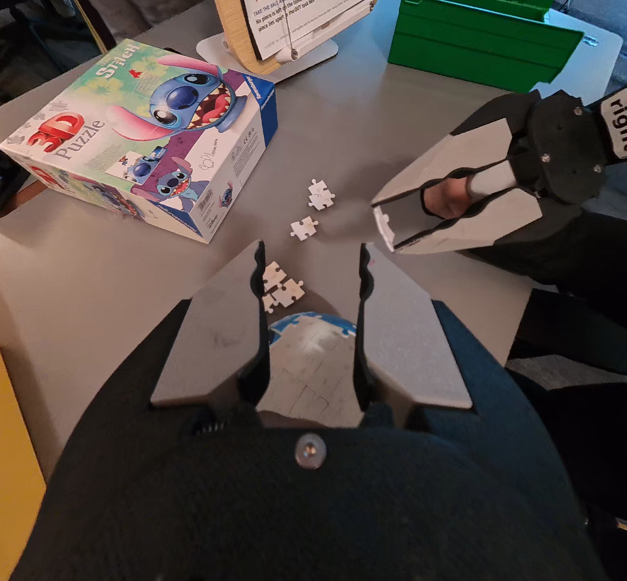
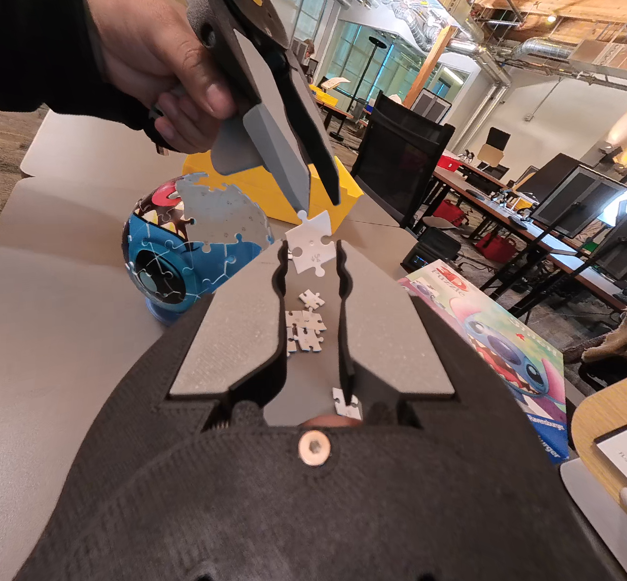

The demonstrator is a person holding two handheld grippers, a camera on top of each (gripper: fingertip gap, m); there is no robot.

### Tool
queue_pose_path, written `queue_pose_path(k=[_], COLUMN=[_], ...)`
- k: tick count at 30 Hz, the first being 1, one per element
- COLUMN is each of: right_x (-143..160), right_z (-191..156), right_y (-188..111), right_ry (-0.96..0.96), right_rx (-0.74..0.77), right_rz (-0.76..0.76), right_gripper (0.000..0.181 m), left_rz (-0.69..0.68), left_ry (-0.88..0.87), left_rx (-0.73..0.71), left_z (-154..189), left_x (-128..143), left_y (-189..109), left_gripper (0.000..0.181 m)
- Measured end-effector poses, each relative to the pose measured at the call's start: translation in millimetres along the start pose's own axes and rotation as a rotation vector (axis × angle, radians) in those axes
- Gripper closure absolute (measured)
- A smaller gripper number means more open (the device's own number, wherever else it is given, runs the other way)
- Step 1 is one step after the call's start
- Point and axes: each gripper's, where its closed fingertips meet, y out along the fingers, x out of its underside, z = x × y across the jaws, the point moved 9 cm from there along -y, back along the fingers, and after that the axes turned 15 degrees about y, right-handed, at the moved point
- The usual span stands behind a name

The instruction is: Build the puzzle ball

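Observation:
The part-built blue puzzle ball (image 2: 190,242) stands on the grey table, its top open and showing the grey inside; it also shows under my left gripper (image 1: 312,344). My right gripper (image 2: 311,246) is shut on a white puzzle piece (image 2: 310,249), held blank side up above the table. In the left wrist view that right gripper (image 1: 383,227) is at the right with the piece (image 1: 381,221) at its tips. My left gripper (image 1: 312,249) is open and empty above the ball; seen from the right (image 2: 319,205), its tips are just above the held piece.
Several loose white pieces (image 1: 281,283) (image 2: 305,327) lie face down on the table (image 1: 339,130). The puzzle box (image 1: 135,133) lies at the left, an instruction stand (image 1: 288,4) and a green bin (image 1: 475,21) behind. A yellow bin (image 2: 271,188) stands beyond the ball.

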Motion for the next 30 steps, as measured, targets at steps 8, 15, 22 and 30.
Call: queue_pose_path(k=[8, 15, 22, 30], right_x=[-1.4, -3.6, -6.1, -7.1], right_z=[1.0, -2.3, -2.9, -11.2], right_y=[-1.2, -2.9, -5.2, -4.4], right_ry=[0.003, -0.002, -0.027, -0.088], right_rx=[0.012, 0.017, 0.041, 0.063], right_rz=[0.007, 0.018, 0.025, 0.02], right_gripper=[0.156, 0.156, 0.156, 0.156], left_rz=[0.037, 0.034, 0.056, 0.057], left_ry=[-0.025, -0.006, -0.037, -0.031], left_rx=[0.043, 0.09, 0.184, 0.231], left_z=[-3.8, 2.3, 9.1, 13.7], left_x=[5.7, -1.9, -9.5, -15.2], left_y=[-9.7, -3.5, 2.9, 12.8], left_gripper=[0.145, 0.139, 0.136, 0.153])
